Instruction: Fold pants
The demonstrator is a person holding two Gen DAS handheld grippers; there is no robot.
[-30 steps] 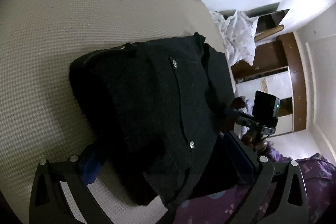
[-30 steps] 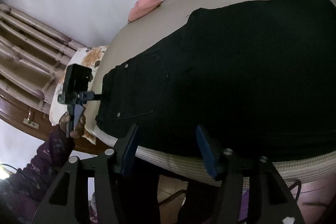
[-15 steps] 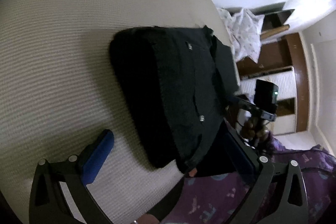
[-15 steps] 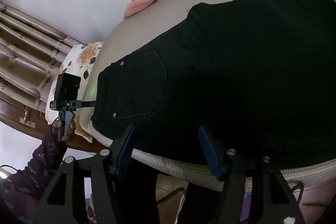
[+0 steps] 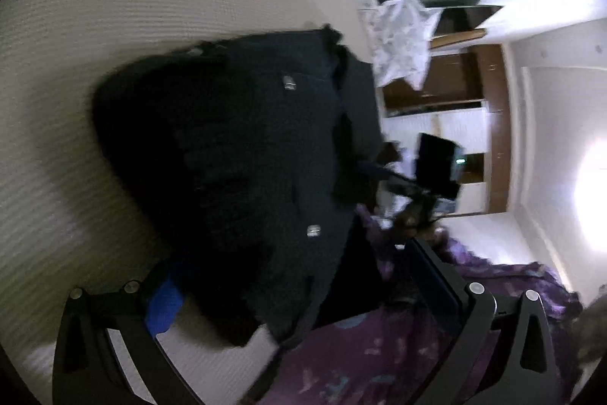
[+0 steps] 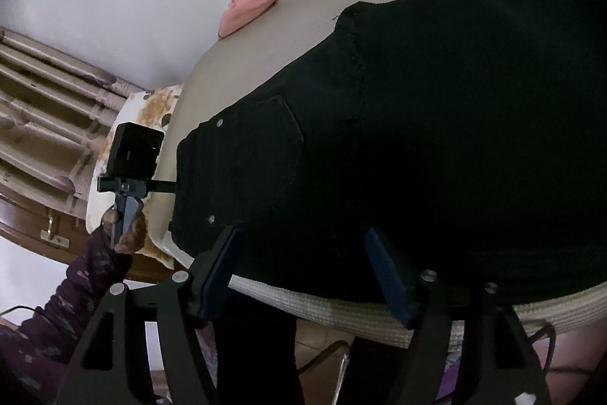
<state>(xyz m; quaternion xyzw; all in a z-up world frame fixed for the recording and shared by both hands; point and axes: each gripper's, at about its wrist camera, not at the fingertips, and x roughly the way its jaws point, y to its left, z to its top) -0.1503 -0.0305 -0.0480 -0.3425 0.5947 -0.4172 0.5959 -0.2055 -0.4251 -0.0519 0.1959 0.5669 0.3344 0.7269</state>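
Black jeans lie on the beige mattress, both the left gripper and right gripper spread apart at six o'clock, no writing legible on the jeans.

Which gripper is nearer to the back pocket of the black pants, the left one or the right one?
Left. The left gripper sits at the waistband edge right beside the back pocket of the pants. The right gripper hovers open at the mattress edge, below the pocket.
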